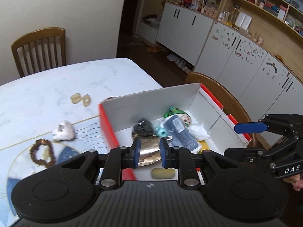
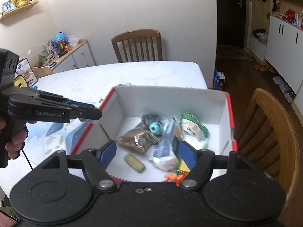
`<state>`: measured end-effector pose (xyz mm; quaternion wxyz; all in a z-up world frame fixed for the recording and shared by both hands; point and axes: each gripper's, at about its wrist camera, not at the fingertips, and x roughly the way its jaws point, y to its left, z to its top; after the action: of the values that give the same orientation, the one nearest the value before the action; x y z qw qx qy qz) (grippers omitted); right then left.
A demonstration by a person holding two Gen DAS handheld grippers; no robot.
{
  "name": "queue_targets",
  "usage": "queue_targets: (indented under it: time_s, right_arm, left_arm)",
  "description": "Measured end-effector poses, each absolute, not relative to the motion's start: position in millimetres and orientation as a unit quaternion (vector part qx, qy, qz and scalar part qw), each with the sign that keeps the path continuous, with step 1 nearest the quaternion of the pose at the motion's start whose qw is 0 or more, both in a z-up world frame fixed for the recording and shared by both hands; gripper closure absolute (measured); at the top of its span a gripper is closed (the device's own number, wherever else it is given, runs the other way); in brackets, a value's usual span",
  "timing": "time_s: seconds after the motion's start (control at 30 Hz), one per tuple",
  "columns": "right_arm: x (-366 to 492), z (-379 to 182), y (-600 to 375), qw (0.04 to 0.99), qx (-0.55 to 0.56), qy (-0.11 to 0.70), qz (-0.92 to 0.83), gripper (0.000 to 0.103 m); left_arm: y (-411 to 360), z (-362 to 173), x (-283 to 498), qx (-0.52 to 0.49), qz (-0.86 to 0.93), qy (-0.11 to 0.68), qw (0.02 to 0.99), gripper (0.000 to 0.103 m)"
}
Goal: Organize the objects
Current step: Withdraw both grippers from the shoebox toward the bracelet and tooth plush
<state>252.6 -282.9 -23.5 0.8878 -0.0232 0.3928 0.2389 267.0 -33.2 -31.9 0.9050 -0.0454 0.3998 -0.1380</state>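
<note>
Red-edged white cardboard box (image 2: 170, 102) open on the marble-patterned table (image 2: 132, 73), near its right end.

Inside, bunched toward the middle: a crumpled gold foil packet (image 2: 138, 140), a teal ring (image 2: 156, 128) resting at its far edge, a dark bundle (image 2: 150, 118) behind that, a blue-and-white pouch (image 2: 166, 147), a green-and-white packet with a printed face (image 2: 191, 127), and crumpled clear plastic (image 1: 198, 131). Alone on the bare floor near the front: a pale yellow oblong block (image 2: 134, 162). At the front right corner, something small and orange (image 2: 175, 177), too blurred to name.

Outside on the placemat (image 1: 66, 155), left of the box: a brown bead bracelet (image 1: 42, 154), a white heart-shaped piece (image 1: 63, 130), and two beige rings (image 1: 80, 99) farther back.

Left gripper (image 1: 150, 151) above the box's near left part, jaws narrow, gripping nothing. Right gripper (image 2: 147, 153) over the box, jaws wide, empty.
</note>
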Motion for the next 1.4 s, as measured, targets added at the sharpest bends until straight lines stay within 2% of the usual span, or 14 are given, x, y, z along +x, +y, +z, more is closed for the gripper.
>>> queue_targets:
  time_s: [0.13,0.17,0.23,0.27,0.3,0.4,0.47,0.57,0.63,0.73,0.87,1.4]
  right_arm:
    - [249.4,-20.1,-261.6,0.889,-0.031,0.386,0.245,0.026]
    - [248.7,-19.6,-256.0,0.888,-0.032,0.386,0.247,0.023]
    - [248.4,-18.9,-244.4,0.887,-0.032,0.386,0.251,0.021]
    - [248.3,-18.8,-238.6,0.886,-0.033,0.388,0.253,0.02]
    - [248.2,-18.6,-233.6,0.885,-0.033,0.388,0.255,0.02]
    - [248.7,-17.6,-216.6,0.883,-0.033,0.39,0.259,0.019]
    - [249.4,-17.1,-204.6,0.881,-0.034,0.391,0.263,0.018]
    - [250.2,-15.6,-184.8,0.881,-0.037,0.389,0.268,0.017]
    - [252.7,-14.8,-171.3,0.881,-0.04,0.388,0.269,0.015]
    - [258.1,-14.7,-152.3,0.882,-0.038,0.387,0.266,0.01]
    - [268.1,-15.8,-128.5,0.882,-0.032,0.389,0.263,0.008]
    - [345.0,-53.6,-41.1,0.879,-0.037,0.418,0.228,0.008]
  left_arm:
    - [-8.9,-29.8,252.6,-0.049,-0.126,0.393,0.91,0.082]
    - [-2.3,-30.0,249.5,-0.051,-0.123,0.393,0.91,0.078]
    - [11.1,-30.8,243.0,-0.053,-0.113,0.392,0.911,0.062]
    - [18.0,-31.2,239.5,-0.053,-0.108,0.39,0.913,0.048]
    - [24.9,-31.5,236.1,-0.054,-0.104,0.387,0.915,0.041]
    - [45.4,-33.7,228.8,-0.061,-0.096,0.386,0.915,0.038]
    - [58.6,-35.7,225.9,-0.068,-0.09,0.387,0.915,0.032]
    - [76.8,-38.9,221.6,-0.071,-0.081,0.384,0.917,0.028]
    - [87.4,-41.8,220.9,-0.066,-0.075,0.384,0.918,0.023]
    - [102.3,-46.0,221.3,-0.059,-0.069,0.377,0.922,0.02]
    - [119.5,-55.5,227.9,-0.056,-0.057,0.375,0.924,0.003]
    - [150.5,-110.0,268.1,-0.033,-0.057,0.362,0.93,0.0]
